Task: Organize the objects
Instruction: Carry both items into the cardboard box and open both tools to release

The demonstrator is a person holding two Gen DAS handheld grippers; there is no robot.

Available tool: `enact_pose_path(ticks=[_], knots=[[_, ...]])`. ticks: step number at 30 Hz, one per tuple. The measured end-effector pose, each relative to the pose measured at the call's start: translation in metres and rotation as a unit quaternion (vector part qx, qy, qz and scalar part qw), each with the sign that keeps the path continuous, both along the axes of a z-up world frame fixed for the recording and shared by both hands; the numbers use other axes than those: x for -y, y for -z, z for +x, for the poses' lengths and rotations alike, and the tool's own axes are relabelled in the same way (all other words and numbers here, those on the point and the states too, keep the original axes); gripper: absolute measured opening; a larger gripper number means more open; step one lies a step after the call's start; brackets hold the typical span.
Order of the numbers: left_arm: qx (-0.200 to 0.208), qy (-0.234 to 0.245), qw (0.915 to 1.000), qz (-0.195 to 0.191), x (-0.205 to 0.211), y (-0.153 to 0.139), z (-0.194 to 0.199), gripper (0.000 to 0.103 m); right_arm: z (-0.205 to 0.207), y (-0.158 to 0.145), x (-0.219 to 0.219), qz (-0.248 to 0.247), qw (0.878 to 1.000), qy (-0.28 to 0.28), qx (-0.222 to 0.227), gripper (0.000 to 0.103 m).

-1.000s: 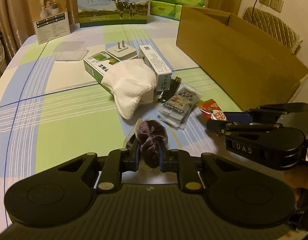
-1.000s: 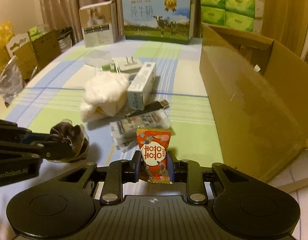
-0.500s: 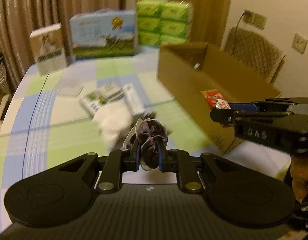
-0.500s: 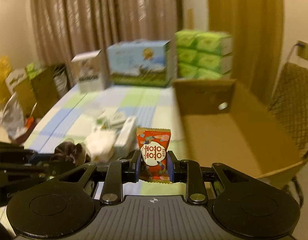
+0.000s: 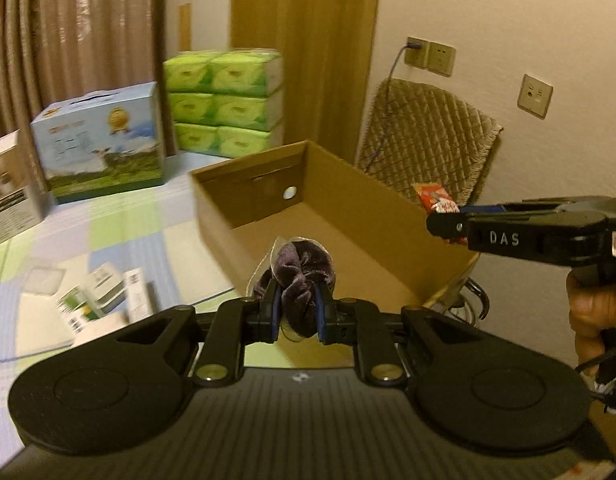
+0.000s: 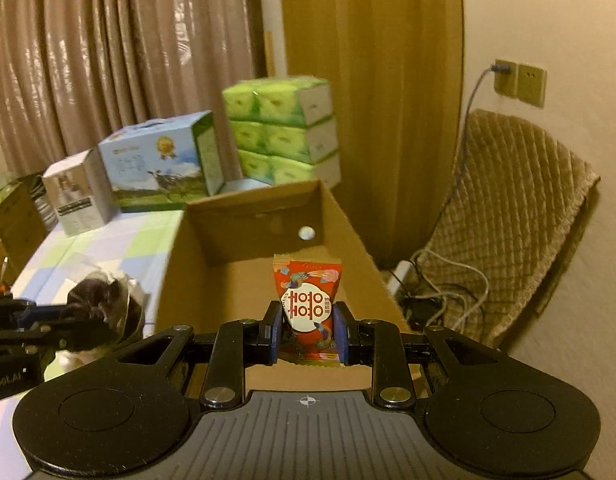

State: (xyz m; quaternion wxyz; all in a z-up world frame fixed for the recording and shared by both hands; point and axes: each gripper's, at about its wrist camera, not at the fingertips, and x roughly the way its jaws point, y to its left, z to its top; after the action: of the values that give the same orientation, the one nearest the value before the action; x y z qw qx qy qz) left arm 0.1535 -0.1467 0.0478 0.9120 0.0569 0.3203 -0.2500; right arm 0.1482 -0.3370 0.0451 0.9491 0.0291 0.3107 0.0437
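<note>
- Since a second earlier both grippers had risen from the table (image 5: 120, 216) clutter to the open cardboard box (image 5: 332, 216); each carried its item along
- Left gripper (image 5: 295, 312): clamped on a dark velvet scrunchie (image 5: 304, 268); held above the box's near wall
- Right gripper (image 6: 307, 330): clamped on a red candy packet (image 6: 308, 300); held upright over the box interior
- Small cartons (image 5: 104, 296): lay on the checked table, left of the box
- Milk carton (image 6: 156, 164), green tissue packs (image 6: 280, 128): stood at the table's far end
</note>
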Motion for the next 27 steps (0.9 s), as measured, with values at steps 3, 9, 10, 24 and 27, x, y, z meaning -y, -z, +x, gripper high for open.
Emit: enact_pose_path(ticks=[3,9,10,24,27], knots=[[-0.004,0.009,0.9999,-0.001,0.02,0.006,0.011,0.013,0.005,0.01,0.011,0.005,1.0,0.006,-0.009,0.024],[-0.016,0.008,0.9998,-0.01,0.042,0.023,0.032,0.031,0.016,0.024,0.024,0.02,0.999,0.014,-0.022,0.024],[-0.024,0.005,0.9996,-0.016,0.041,0.025,0.035,0.033,0.017,0.025,0.025,0.021,0.999,0.014,-0.022,0.024],[-0.023,-0.057,0.998,-0.017,-0.01,0.022,0.026,0.037,0.026,0.026,0.027,0.071,0.997,0.006,-0.007,0.063],[-0.025,-0.07,0.9971,-0.015,-0.025,0.02,0.016,0.05,0.017,0.019,0.029,0.073,0.997,0.008,-0.004,0.064]])
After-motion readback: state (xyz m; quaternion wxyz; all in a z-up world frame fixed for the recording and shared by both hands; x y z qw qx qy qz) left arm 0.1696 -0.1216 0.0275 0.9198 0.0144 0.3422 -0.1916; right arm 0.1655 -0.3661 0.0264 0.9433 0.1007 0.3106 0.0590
